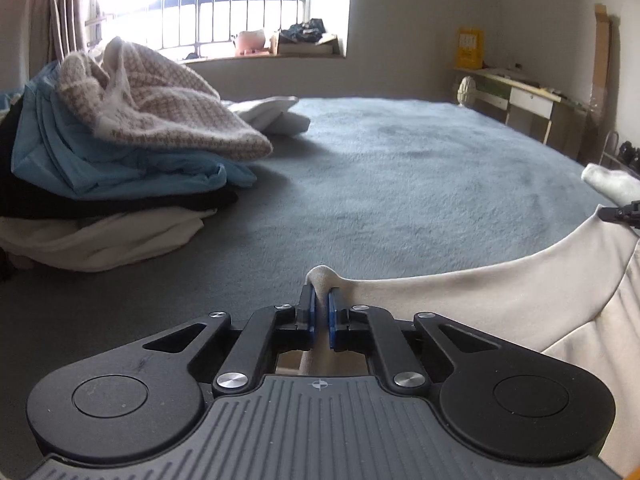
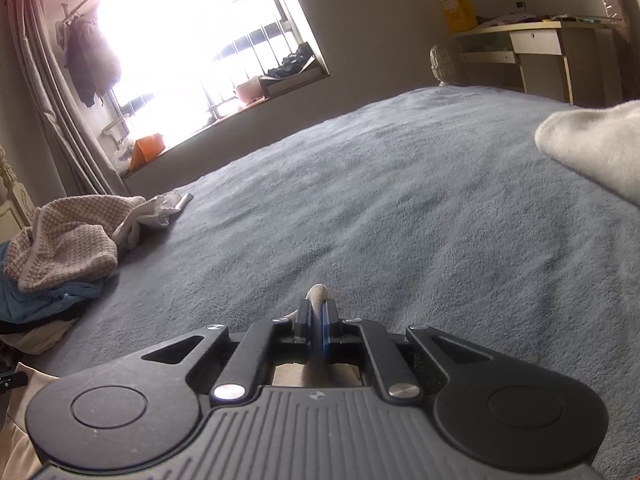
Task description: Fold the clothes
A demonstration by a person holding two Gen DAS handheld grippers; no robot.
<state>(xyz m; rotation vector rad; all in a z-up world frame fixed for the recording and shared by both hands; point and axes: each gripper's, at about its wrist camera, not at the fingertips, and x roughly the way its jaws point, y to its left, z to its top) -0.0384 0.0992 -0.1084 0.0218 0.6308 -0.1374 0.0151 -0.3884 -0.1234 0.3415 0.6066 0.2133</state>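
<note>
A cream garment [image 1: 500,292] lies on the grey-blue bed cover [image 1: 400,184]. Its curved edge runs from the lower middle to the right in the left wrist view. My left gripper [image 1: 321,300] is shut on a pinched fold of that edge, and a nub of cloth sticks up between the blue pads. In the right wrist view my right gripper [image 2: 316,310] is shut on another bunch of the cream garment [image 2: 318,294], whose cloth shows under the jaws and at the lower left. The right gripper's tip [image 1: 624,213] peeks in at the left view's right edge.
A pile of clothes [image 1: 120,160] sits at the left: a knitted beige piece on blue, black and white layers. A white cloth [image 1: 276,114] lies behind it. A pale sleeve [image 2: 592,144] shows at right. A desk [image 1: 520,96] and a barred window [image 1: 224,8] stand beyond the bed.
</note>
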